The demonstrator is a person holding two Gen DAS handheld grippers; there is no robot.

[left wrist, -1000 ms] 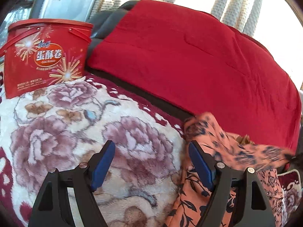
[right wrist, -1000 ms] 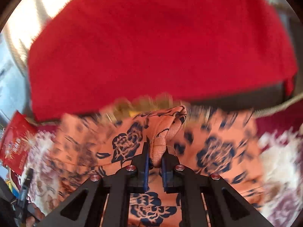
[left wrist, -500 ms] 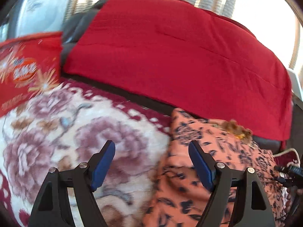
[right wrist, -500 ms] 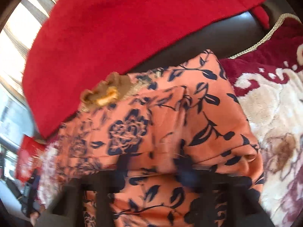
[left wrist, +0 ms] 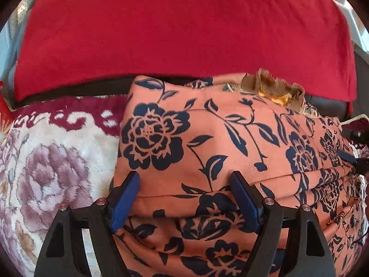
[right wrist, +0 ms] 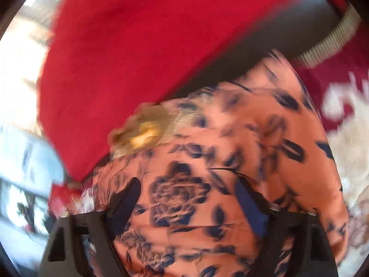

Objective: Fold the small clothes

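Left wrist view: left gripper (left wrist: 184, 198) is spread wide over the orange flowered garment (left wrist: 230, 138), gripping nothing. Garment lies folded on the floral blanket (left wrist: 53, 168), red cover (left wrist: 184, 30) at 12 o'clock.

Right wrist view, blurry: right gripper (right wrist: 186, 203) hangs over the same garment (right wrist: 242, 138), jaws closing, pads not pinching cloth.

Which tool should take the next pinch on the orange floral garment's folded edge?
Left tool: open, straddling the orange floral garment at its fold. Right tool view is blurred, jaws closing, nothing pinched.
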